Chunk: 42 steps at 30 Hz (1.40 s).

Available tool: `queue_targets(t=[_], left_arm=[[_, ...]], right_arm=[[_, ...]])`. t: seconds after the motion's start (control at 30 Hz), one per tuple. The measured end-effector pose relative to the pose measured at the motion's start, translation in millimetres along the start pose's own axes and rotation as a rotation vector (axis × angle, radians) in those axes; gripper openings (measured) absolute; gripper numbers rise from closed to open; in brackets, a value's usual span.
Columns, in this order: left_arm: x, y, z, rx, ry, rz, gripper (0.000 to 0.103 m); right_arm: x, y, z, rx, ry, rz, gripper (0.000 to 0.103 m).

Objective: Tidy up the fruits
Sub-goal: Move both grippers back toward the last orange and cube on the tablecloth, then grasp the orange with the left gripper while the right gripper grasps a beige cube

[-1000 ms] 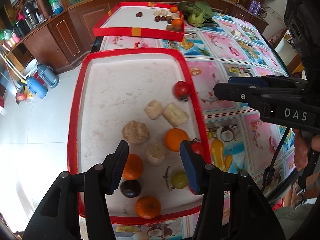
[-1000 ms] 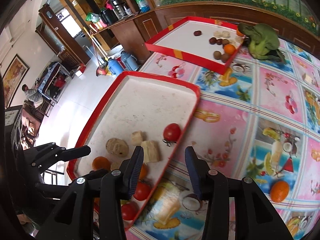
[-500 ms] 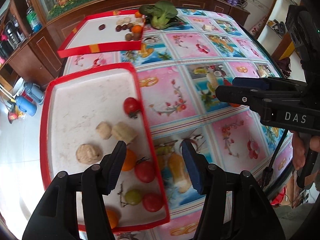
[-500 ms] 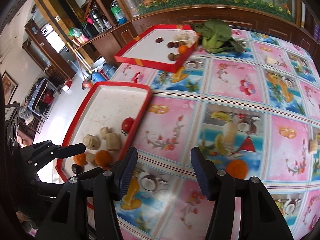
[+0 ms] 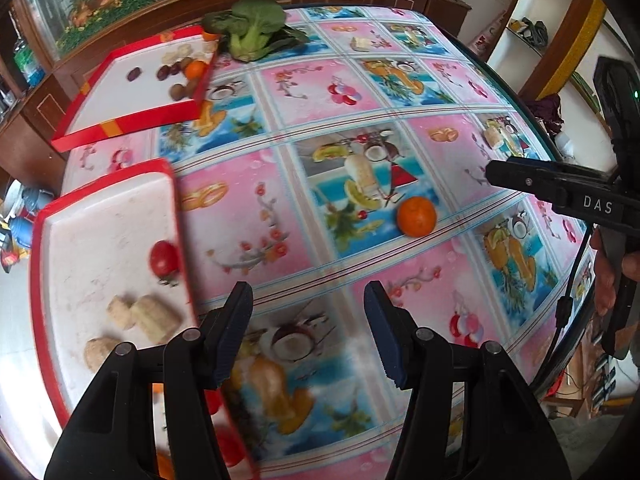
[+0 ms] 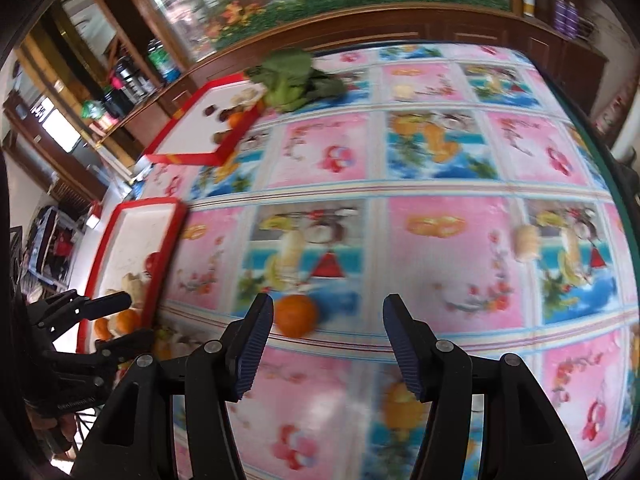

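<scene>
Left wrist view: left gripper [image 5: 308,330] hung over the patterned tabletop [image 5: 400,92], fingers apart, nothing between them. Near tray [image 5: 40,280] lay at its left, carrying a tomato [image 5: 163,257] and pale cake-like pieces. Loose orange [image 5: 416,216] sat alone on the cloth, well apart from the tray, beyond and to the right of the left fingers. Right gripper [image 5: 520,180] showed side-on at the right edge, near the orange. Far tray [image 5: 120,128] held small dark fruits; leafy greens [image 5: 252,28] lay beside it.

Right wrist view: heavily blurred. Right gripper [image 6: 328,344] had its fingers apart and empty. Orange [image 6: 296,316] lay just beyond the tips, hard against the left finger [image 6: 256,340], not centred in the gap.

Judgement: the orange looked like the piece to collect. To do it well, shift the right gripper left until the fruit is centred, come lower, close gently at its widest part; round fruit will roll if nudged by one finger.
</scene>
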<state>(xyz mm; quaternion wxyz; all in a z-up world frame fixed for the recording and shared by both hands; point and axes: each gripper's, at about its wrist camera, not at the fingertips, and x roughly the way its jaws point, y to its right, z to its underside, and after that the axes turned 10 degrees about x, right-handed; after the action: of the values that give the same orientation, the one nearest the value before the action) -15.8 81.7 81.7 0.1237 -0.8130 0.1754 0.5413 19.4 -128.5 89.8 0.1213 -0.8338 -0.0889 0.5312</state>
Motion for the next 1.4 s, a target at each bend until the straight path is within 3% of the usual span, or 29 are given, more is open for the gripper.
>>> queue_targets(t=[0.07, 0.23, 0.47, 0.6, 0.77, 0.9, 0.97, 1.13, 1.4], left_arm=[[9, 9, -10, 0.001, -0.005, 0.025, 0.056], [32, 38, -31, 0.024, -0.021, 0.068, 0.056], [63, 63, -50, 0.016, -0.054, 0.102, 0.056], [76, 68, -57, 0.018, -0.065, 0.086, 0.056], [83, 74, -62, 0.031, -0.067, 0.061, 0.034], [84, 77, -64, 0.043, -0.058, 0.051, 0.034], [84, 76, -63, 0.041, -0.053, 0.055, 0.033], [81, 76, -59, 0.045, -0.036, 0.063, 0.033], [59, 72, -51, 0.048, 0.001, 0.103, 0.033]], right_arm=[[-1, 12, -1, 0.017, 0.004, 0.015, 0.059], [-6, 86, -10, 0.135, 0.027, 0.098, 0.059], [1, 135, -37, 0.213, 0.035, 0.146, 0.06], [16, 133, -50, 0.196, 0.012, 0.127, 0.06], [42, 118, -60, 0.118, -0.034, 0.148, 0.056], [54, 112, -62, 0.067, -0.041, 0.203, 0.04], [56, 109, -62, 0.036, -0.04, 0.233, 0.025], [52, 105, -61, 0.035, -0.045, 0.231, 0.025], [33, 73, -46, -0.006, -0.047, 0.151, 0.025]])
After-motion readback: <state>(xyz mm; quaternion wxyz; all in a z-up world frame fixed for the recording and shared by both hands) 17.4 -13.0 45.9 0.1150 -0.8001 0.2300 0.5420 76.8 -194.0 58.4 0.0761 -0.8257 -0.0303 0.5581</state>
